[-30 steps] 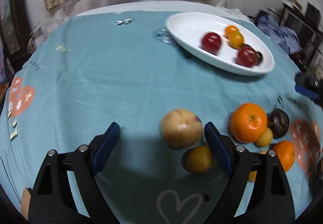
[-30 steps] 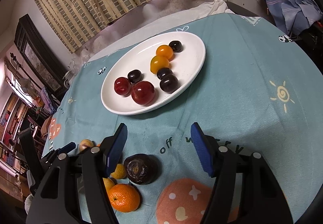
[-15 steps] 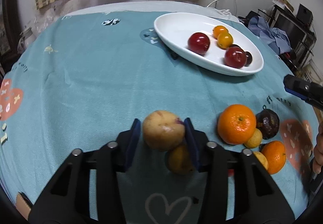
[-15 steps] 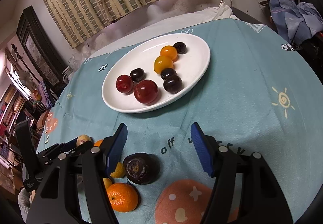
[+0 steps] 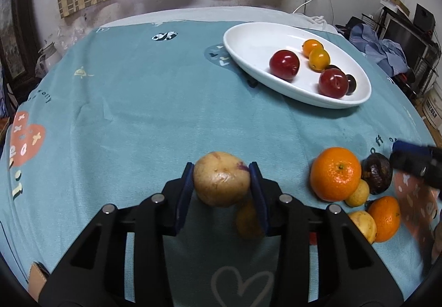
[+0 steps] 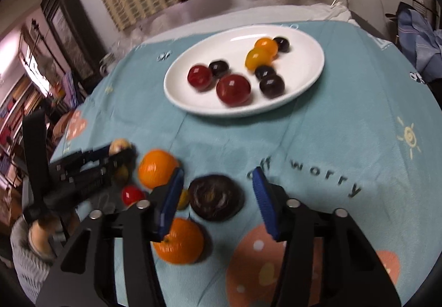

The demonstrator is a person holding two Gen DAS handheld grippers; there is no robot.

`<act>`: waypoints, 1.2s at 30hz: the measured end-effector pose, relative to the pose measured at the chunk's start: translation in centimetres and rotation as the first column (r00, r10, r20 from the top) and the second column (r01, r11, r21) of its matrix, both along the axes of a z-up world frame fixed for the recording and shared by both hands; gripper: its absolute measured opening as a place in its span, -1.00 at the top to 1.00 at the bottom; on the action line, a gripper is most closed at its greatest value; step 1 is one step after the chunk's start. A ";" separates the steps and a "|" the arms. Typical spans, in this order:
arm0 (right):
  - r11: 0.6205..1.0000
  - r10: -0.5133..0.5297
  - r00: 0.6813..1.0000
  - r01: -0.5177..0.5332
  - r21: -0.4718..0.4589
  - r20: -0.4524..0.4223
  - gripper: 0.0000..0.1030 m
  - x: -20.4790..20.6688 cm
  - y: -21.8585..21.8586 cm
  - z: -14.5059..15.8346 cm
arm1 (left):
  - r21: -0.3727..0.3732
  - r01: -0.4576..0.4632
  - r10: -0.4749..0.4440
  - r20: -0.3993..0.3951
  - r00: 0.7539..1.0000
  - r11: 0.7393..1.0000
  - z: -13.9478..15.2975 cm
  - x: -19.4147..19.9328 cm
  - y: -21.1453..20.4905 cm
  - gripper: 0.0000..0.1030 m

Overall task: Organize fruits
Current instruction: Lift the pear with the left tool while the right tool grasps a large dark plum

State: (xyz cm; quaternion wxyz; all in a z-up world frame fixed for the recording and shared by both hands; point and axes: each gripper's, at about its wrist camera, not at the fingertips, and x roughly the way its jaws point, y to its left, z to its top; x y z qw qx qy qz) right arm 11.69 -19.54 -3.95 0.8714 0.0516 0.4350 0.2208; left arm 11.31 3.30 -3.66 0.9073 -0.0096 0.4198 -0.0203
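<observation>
My left gripper point(image 5: 221, 177) is shut on a tan round fruit point(image 5: 218, 182) just above the teal tablecloth; a small yellow fruit point(image 5: 247, 221) lies behind its right finger. In the right wrist view my right gripper point(image 6: 217, 177) straddles a dark wrinkled fruit point(image 6: 215, 197) on the cloth. Its jaws are closing, with a gap still showing on each side of the fruit. A large orange point(image 6: 157, 168) sits to the left of it and a smaller orange point(image 6: 179, 240) lies under the left finger. The white oval plate point(image 6: 309, 58) holds red, orange and dark fruits.
Beside the large orange point(image 5: 335, 174) lie a smaller orange point(image 5: 384, 218) and two small yellow fruits point(image 5: 357, 193). A small red fruit point(image 6: 132, 194) sits near the left gripper point(image 6: 118, 152). A hand in a grey sleeve point(image 6: 27, 257) holds that gripper. Furniture and clothes ring the table.
The left jaws closed onto the tan fruit and hold it. The right gripper shifted over the dark wrinkled fruit, rolled, and its jaws narrowed.
</observation>
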 end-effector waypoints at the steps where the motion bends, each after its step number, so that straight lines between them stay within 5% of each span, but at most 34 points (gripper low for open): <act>1: 1.000 0.003 1.000 -0.003 -0.006 0.000 0.09 -0.1 0.0 -0.1 | 0.000 0.000 0.000 0.000 1.000 1.000 0.0 0.0 0.0 0.21; 14: 0.996 0.048 0.999 -0.048 -0.077 0.010 0.18 -0.5 2.0 -1.8 | 0.008 0.011 -0.011 -0.003 1.000 1.000 -0.2 0.1 -0.4 0.16; 20: 0.999 0.020 1.000 -0.020 0.038 -0.010 0.56 0.0 0.4 -1.0 | 0.002 0.010 -0.010 -0.005 1.000 1.000 -0.2 0.2 -0.4 0.16; 26: 0.997 0.043 0.998 -0.040 0.070 -0.038 0.55 0.4 0.5 -1.2 | 0.016 0.021 -0.021 -0.001 1.000 1.000 -0.2 0.2 -0.7 0.15; 31: 0.980 0.090 0.984 -0.060 0.190 -0.155 0.52 1.2 0.5 -2.8 | 0.030 0.035 -0.035 -0.003 0.999 0.999 -0.4 0.1 -1.1 -0.03; 36: 0.989 0.041 0.996 -0.030 0.144 -0.076 0.53 0.5 0.5 -1.7 | 0.032 0.043 -0.043 -0.004 0.999 0.999 -0.4 0.1 -1.2 -0.04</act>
